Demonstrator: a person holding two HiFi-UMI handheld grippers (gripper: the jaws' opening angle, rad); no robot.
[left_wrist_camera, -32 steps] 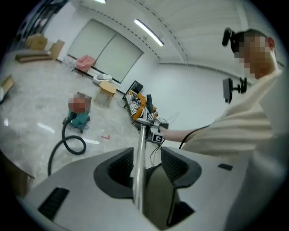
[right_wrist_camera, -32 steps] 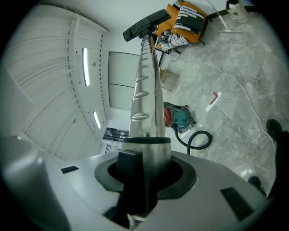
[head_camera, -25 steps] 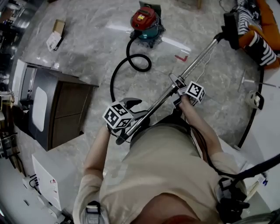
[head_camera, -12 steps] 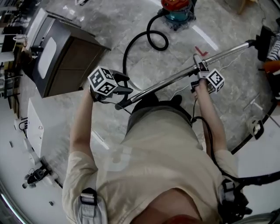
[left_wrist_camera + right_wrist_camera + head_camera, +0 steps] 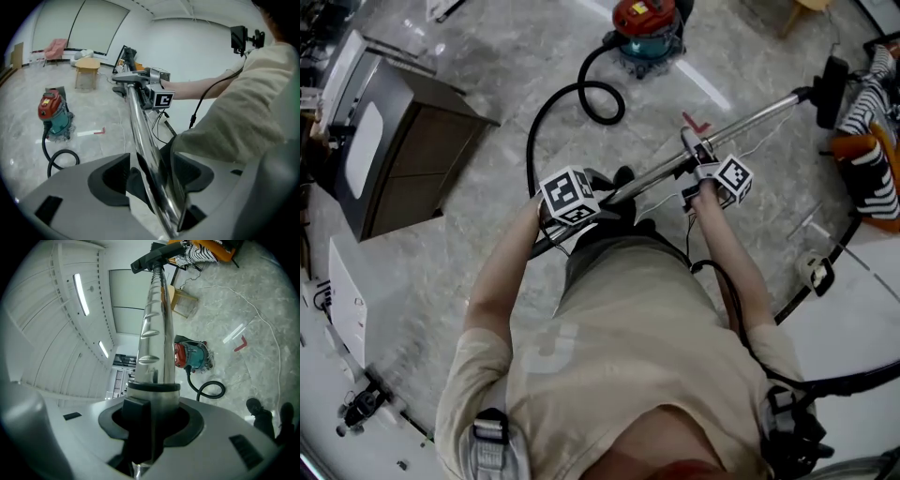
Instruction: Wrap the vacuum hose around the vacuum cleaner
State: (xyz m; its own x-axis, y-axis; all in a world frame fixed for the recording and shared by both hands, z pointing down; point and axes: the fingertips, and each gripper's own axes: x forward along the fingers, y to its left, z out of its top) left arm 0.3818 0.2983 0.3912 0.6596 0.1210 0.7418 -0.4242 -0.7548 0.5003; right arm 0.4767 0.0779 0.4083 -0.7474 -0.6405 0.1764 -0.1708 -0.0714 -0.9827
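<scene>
Step in hand (judged): re-gripping the wand ahead of any wrapping. No turn of hose lies round the canister yet.

Jaws: the right gripper (image 5: 150, 416) is clamped on the metal wand (image 5: 759, 111) at a black collar. The tube runs straight out ahead of these jaws to the black floor nozzle (image 5: 152, 258). The left gripper (image 5: 151, 176) stands wide, its jaws having just been opening. The wand's lower end passes slantwise between them, close to the right jaw with a clear gap at the left jaw, and no squeeze is seen.

Task thing: the vacuum cleaner (image 5: 645, 26), red top on a teal body, stands on the floor well ahead of both pairs of jaws. Its black hose (image 5: 546, 127) makes one loop, then trails back toward the left jaws.

To do it well (judgement):
- Let the right hand carry the wand alone.
- Close the left lower down, near the hose end.
- Lay the turns snug and unkinked round the body.
- Mind the far nozzle swinging.

Writing: the yellow patch on the red lid is too small to read. The gripper cubes bear square black-and-white markers and no words. The red tape corner (image 5: 696, 122) on the floor is unlettered.
</scene>
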